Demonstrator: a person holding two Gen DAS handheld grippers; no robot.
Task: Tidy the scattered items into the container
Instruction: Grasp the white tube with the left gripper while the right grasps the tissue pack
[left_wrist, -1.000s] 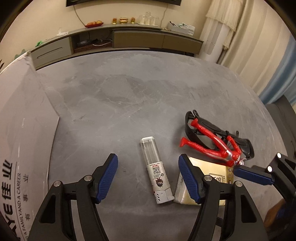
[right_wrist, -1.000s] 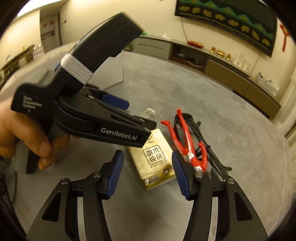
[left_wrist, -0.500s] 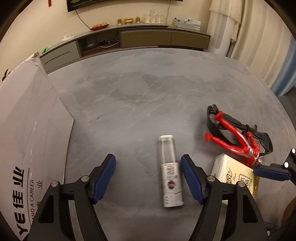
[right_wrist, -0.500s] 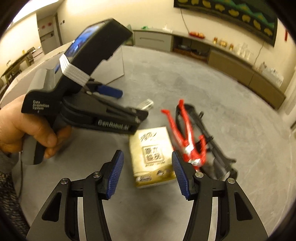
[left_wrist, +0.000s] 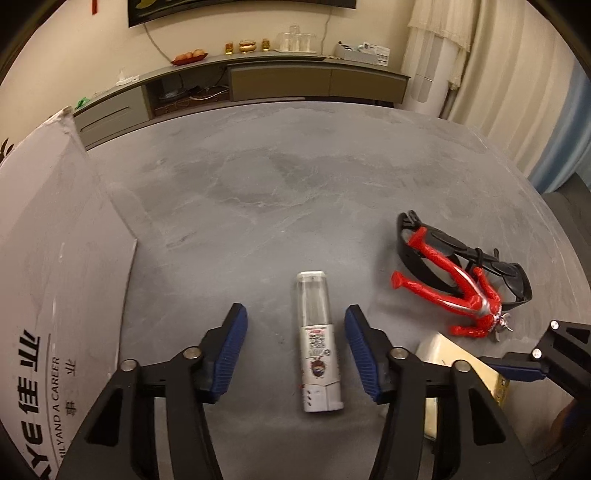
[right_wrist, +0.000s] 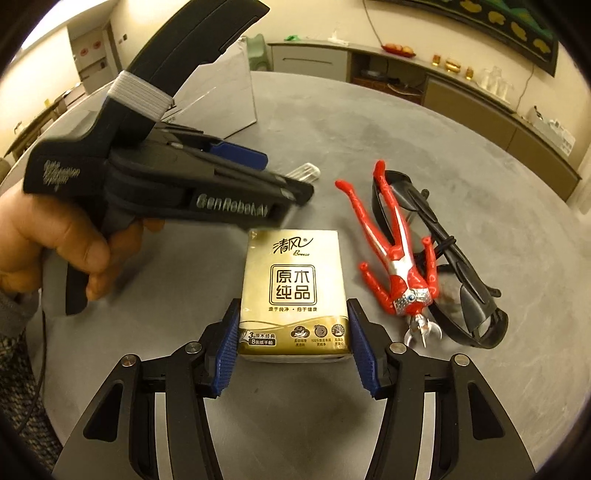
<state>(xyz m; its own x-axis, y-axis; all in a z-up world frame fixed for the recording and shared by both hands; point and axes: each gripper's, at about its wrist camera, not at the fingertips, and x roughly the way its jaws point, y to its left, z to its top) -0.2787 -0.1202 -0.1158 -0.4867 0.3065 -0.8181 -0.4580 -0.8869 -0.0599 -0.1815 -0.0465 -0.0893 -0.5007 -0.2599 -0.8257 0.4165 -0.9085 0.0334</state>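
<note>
1. A grey stone-look table (left_wrist: 280, 192) holds four loose things: a small white bottle with a clear cap (left_wrist: 317, 343), a gold tissue pack (right_wrist: 293, 291), a red toy figure (right_wrist: 397, 254) and black glasses (right_wrist: 469, 284).
2. The container is a white cardboard box (left_wrist: 55, 258). It stands at the left edge of the table, well apart from the four things.
3. The left gripper (left_wrist: 295, 349) is spread wide and holds nothing. The bottle lies flat between its blue pads (left_wrist: 229, 350), cap pointing away, closer to the right pad and touching neither.
4. The right gripper (right_wrist: 293, 349) is also released. Its pads sit just beside the two long edges of the tissue pack; whether they already touch it cannot be told.
5. The toy figure lies across the glasses, just to the right of the tissue pack, its head close to the right-hand pad.
6. The step in hand appears to be two pickups at once, bottle on the left and tissues on the right.
7. To do it well, centre the bottle between the pads and close across its labelled body, not the smooth clear cap, which may slip or pop off.
8. The tissue pack is soft, so a gentle squeeze near its middle should do.
9. Keep the right-hand pad clear of the toy so it is not dragged along.
</note>
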